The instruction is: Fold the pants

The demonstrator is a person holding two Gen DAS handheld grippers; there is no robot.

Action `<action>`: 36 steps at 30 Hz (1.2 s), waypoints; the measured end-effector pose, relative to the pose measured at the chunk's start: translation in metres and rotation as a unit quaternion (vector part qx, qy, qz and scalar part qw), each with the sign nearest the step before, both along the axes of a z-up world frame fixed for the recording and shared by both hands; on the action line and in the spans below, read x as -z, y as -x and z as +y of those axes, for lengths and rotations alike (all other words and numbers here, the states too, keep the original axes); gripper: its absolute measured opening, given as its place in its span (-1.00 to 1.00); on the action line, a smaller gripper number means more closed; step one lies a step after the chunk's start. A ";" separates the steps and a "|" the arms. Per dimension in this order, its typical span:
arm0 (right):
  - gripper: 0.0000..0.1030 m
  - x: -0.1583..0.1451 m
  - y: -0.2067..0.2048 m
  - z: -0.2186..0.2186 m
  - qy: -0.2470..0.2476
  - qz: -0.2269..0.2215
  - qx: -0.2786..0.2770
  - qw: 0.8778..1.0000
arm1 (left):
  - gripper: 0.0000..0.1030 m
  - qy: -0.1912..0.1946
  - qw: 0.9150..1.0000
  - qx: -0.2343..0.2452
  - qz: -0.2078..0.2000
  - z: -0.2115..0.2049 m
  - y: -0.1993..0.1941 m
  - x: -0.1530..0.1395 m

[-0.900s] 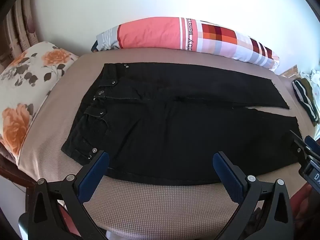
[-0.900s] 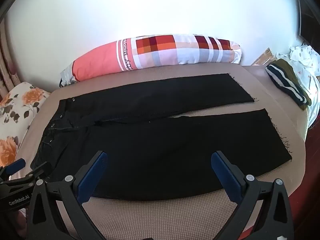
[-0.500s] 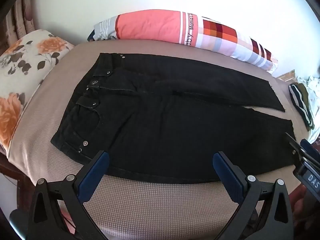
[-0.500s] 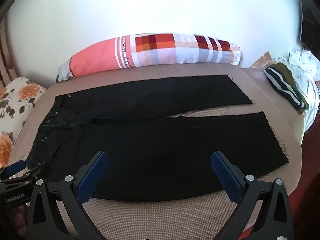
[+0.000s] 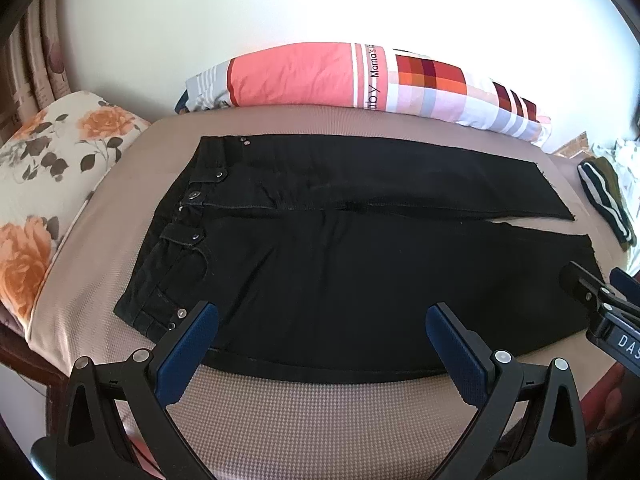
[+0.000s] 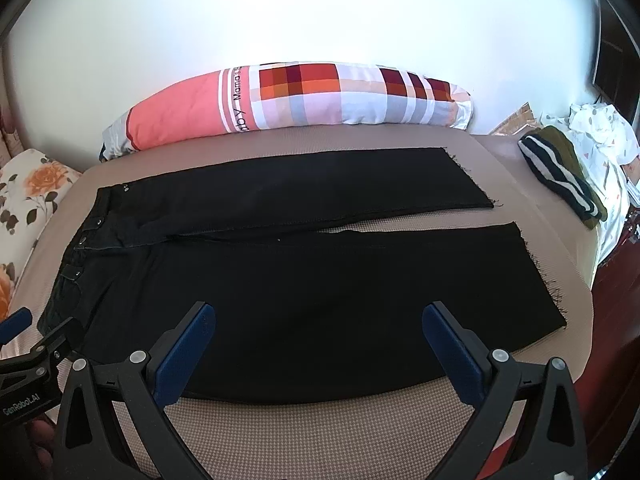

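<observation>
Blue-padded, the left gripper (image 5: 322,320) and right gripper (image 6: 319,322) both hang spread wide with nothing between their fingers, just short of the pants' near edge. The black pants (image 6: 304,280) lie flat on the tan bed (image 6: 320,432), both legs spread apart, waistband towards the floral pillow (image 5: 44,184). Beyond the pants lies a pink checked bolster (image 6: 296,100).

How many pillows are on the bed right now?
2. A long pink and plaid bolster pillow lies along the wall behind the black pants. A cream pillow with orange roses sits at the waistband end. Others may be out of view.
</observation>
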State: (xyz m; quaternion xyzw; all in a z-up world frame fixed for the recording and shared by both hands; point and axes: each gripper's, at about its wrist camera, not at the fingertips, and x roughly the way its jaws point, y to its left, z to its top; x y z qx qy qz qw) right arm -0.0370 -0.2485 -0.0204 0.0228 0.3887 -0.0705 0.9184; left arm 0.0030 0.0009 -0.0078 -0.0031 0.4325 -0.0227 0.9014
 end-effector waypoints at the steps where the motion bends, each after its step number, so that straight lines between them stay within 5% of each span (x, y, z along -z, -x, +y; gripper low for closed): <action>1: 1.00 0.000 0.001 0.000 0.000 -0.001 0.000 1.000 | 1.00 0.000 1.000 -0.002 0.002 -0.001 -0.001 -0.002; 36: 1.00 -0.001 0.002 0.004 0.023 0.016 -0.005 1.000 | 1.00 -0.019 1.000 -0.002 0.011 -0.010 0.003 0.000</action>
